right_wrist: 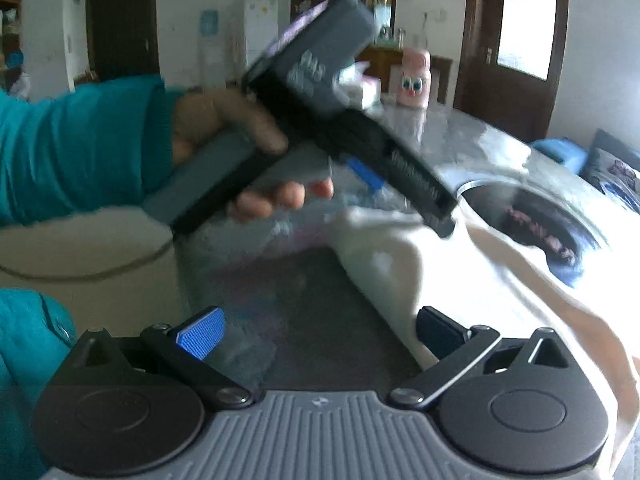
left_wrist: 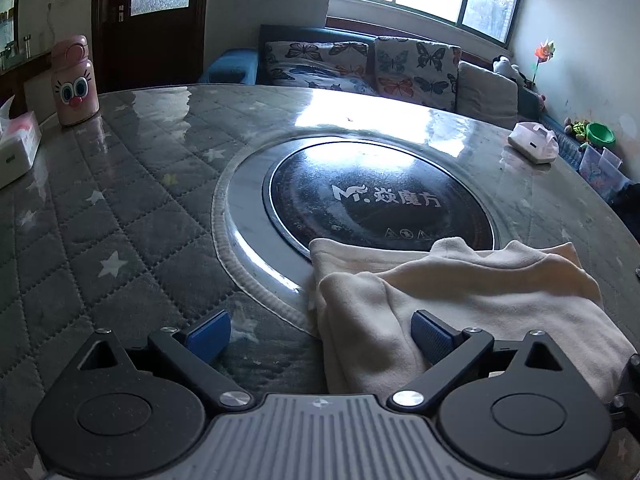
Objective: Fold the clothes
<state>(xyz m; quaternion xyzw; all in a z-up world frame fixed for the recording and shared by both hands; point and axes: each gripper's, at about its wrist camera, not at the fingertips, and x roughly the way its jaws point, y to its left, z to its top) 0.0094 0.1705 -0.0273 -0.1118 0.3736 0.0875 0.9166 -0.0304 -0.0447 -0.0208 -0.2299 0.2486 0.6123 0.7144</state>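
Observation:
A cream garment (left_wrist: 460, 300) lies partly folded on the round table (left_wrist: 120, 208), overlapping the rim of the black cooktop (left_wrist: 376, 196). My left gripper (left_wrist: 320, 334) is open, hovering at the garment's left edge; its right finger (left_wrist: 430, 336) is over the cloth, its left finger (left_wrist: 208, 334) over bare table. In the right wrist view the garment (right_wrist: 480, 280) spreads to the right. My right gripper (right_wrist: 316, 332) is open and empty, its right finger (right_wrist: 438, 332) at the cloth's edge. The left gripper's body (right_wrist: 340, 120), held by a hand in a teal sleeve, shows blurred above.
A pink bottle with a cartoon face (left_wrist: 74, 84) and a tissue box (left_wrist: 16, 144) stand at the table's far left. A white box (left_wrist: 534, 142) sits at the far right edge. A sofa with butterfly cushions (left_wrist: 360, 68) is behind the table.

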